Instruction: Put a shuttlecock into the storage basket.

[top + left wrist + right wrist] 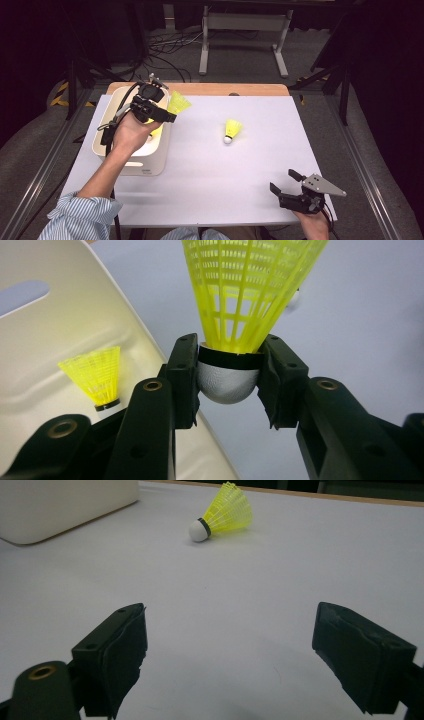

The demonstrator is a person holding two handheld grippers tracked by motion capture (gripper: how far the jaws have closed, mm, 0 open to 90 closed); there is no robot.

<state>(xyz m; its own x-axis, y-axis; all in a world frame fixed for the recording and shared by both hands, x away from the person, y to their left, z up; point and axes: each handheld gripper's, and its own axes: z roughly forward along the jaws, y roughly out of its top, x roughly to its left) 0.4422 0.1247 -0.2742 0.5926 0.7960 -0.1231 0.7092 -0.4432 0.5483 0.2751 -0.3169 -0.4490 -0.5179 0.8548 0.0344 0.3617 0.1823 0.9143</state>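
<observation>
Upper left of the high view: the left tongs (162,116) hang over the right rim of a cream bin (150,165), held in a hand (131,134).
Left tongs, state: clamped on the white cork of a yellow shuttlecock (240,315), one pad on each side of the cork, skirt fanning up and away from the jaws.
Held shuttlecock, place: at the bin's upper right corner in the high view (178,103), above the rim and off the counter (210,170).
Bin contents: a second yellow shuttlecock (95,376) lies inside, at the lower left of the left gripper view.
Centre of the counter: a third shuttlecock (231,131) lies alone, cork toward the lower edge of the frame, well apart from the bin.
Lower right of the high view: the right tongs (285,184) sit low over the counter, jaws wide apart with nothing between them.
Right gripper view: the third shuttlecock lies on its side at the upper centre, far beyond the jaws.
</observation>
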